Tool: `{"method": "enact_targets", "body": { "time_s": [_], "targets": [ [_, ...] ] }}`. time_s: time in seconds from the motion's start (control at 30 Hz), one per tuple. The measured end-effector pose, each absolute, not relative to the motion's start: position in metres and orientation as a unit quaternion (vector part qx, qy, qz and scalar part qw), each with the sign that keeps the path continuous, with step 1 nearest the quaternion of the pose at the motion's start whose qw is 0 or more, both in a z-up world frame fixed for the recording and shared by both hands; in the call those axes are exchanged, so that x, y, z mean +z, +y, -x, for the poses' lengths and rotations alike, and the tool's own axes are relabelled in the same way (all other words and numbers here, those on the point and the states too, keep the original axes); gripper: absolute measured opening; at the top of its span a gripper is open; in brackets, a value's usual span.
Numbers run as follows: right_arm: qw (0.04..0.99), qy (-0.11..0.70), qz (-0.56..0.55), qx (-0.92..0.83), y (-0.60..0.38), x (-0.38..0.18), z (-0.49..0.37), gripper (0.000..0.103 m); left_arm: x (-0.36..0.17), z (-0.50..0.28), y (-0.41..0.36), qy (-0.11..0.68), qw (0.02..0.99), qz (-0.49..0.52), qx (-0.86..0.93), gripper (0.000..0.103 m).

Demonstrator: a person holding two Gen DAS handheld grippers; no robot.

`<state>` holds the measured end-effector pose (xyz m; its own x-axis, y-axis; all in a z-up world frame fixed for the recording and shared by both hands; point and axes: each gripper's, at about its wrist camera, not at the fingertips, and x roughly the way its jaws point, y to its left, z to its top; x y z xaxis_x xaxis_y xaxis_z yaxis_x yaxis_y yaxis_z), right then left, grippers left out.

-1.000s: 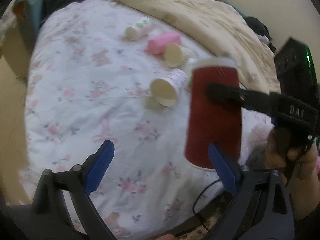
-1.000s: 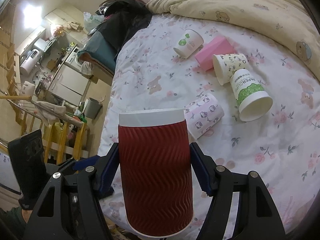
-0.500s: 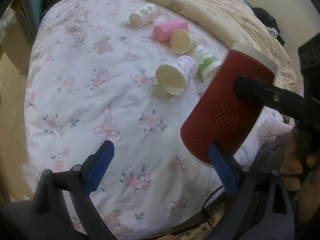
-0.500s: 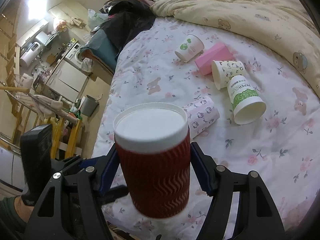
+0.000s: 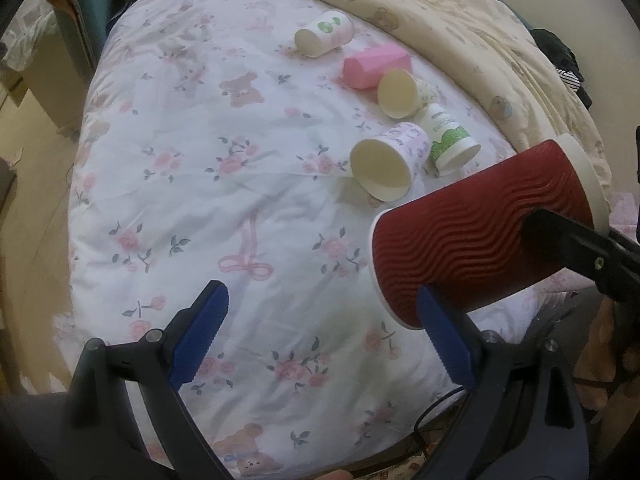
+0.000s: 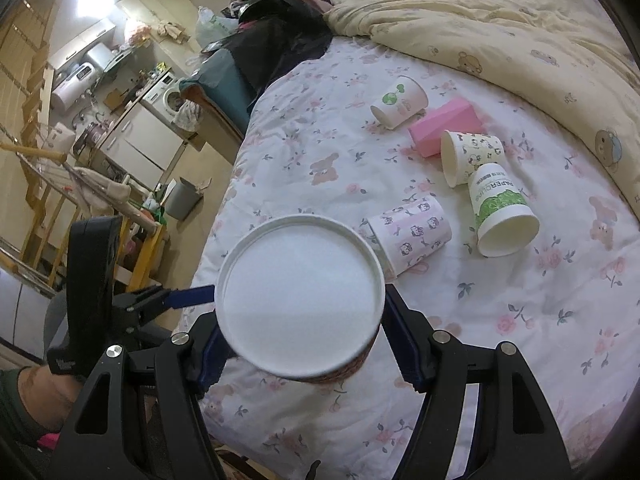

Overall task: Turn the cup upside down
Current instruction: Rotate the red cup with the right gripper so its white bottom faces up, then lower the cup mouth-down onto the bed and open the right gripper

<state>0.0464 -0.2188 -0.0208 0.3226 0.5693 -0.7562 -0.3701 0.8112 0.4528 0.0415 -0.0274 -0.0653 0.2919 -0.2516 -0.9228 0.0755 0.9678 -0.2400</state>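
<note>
A red ribbed paper cup [image 5: 480, 248] with a white lid [image 6: 300, 296] is held in the air over the near edge of the bed. It lies about sideways, lid end toward the right wrist camera. My right gripper [image 6: 300, 340] is shut on the cup, one pad on each side; its black finger crosses the cup in the left wrist view [image 5: 580, 248]. My left gripper [image 5: 320, 336] is open and empty just left of and below the cup.
Several paper cups lie on their sides on the floral bedspread [image 5: 200, 184]: a pink-patterned one [image 5: 386, 168], a green-print one [image 5: 450, 142], a cream one [image 5: 404, 90], a leaf-logo one [image 5: 322, 34]. A pink block [image 5: 374, 66] lies among them. A beige quilt [image 5: 480, 40] is behind.
The right gripper has rotated the red cup from upright to about sideways, its lid turning toward the right wrist camera. The left gripper has stayed open.
</note>
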Motion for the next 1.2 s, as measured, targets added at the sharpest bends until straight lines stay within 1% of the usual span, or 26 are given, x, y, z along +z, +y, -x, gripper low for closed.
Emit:
{"method": "enact_targets", "body": {
  "time_s": [0.13,0.23,0.33,0.47,0.5,0.53,0.57,0.7,0.87,1.07,1.1,1.17,1.2],
  "targets": [
    [0.812,0.5,-0.092,0.286,-0.216,-0.019,-0.049,0.071,-0.066,-0.041,-0.022,0.588,0.802,0.063,-0.083,0.093],
    [0.829,0.491,-0.058,0.261,-0.215,-0.015,-0.053,0.071,-0.061,-0.038,-0.005,0.579,0.812,0.06,-0.047,0.093],
    [0.823,0.502,-0.043,0.261,-0.205,-0.027,-0.064,0.071,-0.056,-0.035,0.012,0.57,0.819,0.07,-0.028,0.093],
    [0.819,0.506,0.012,0.271,-0.174,-0.046,-0.076,0.071,-0.057,-0.032,0.025,0.571,0.818,0.074,-0.01,0.093],
    [0.818,0.504,0.024,0.276,-0.166,-0.049,-0.078,0.071,-0.057,-0.032,0.027,0.573,0.816,0.075,-0.008,0.095],
    [0.818,0.501,0.033,0.279,-0.16,-0.051,-0.081,0.071,-0.058,-0.031,0.029,0.575,0.815,0.074,-0.004,0.101],
    [0.82,0.496,0.047,0.281,-0.153,-0.054,-0.083,0.071,-0.058,-0.03,0.031,0.575,0.815,0.075,0.0,0.103],
    [0.824,0.483,0.098,0.279,-0.131,-0.069,-0.09,0.071,-0.058,-0.029,0.036,0.575,0.814,0.084,0.005,0.103],
    [0.822,0.477,0.125,0.286,-0.118,-0.08,-0.09,0.071,-0.063,-0.033,0.039,0.58,0.809,0.092,0.009,0.103],
    [0.821,0.483,0.109,0.283,-0.121,-0.081,-0.093,0.073,-0.065,-0.034,0.035,0.581,0.809,0.083,0.011,0.103],
    [0.82,0.486,0.106,0.284,-0.121,-0.081,-0.093,0.073,-0.065,-0.034,0.035,0.581,0.81,0.081,0.013,0.103],
    [0.815,0.493,0.089,0.291,-0.124,-0.078,-0.095,0.084,-0.066,-0.034,0.034,0.581,0.81,0.079,0.014,0.103],
    [0.815,0.495,0.082,0.29,-0.125,-0.077,-0.095,0.093,-0.066,-0.034,0.034,0.581,0.81,0.078,0.015,0.103]
  ]
}}
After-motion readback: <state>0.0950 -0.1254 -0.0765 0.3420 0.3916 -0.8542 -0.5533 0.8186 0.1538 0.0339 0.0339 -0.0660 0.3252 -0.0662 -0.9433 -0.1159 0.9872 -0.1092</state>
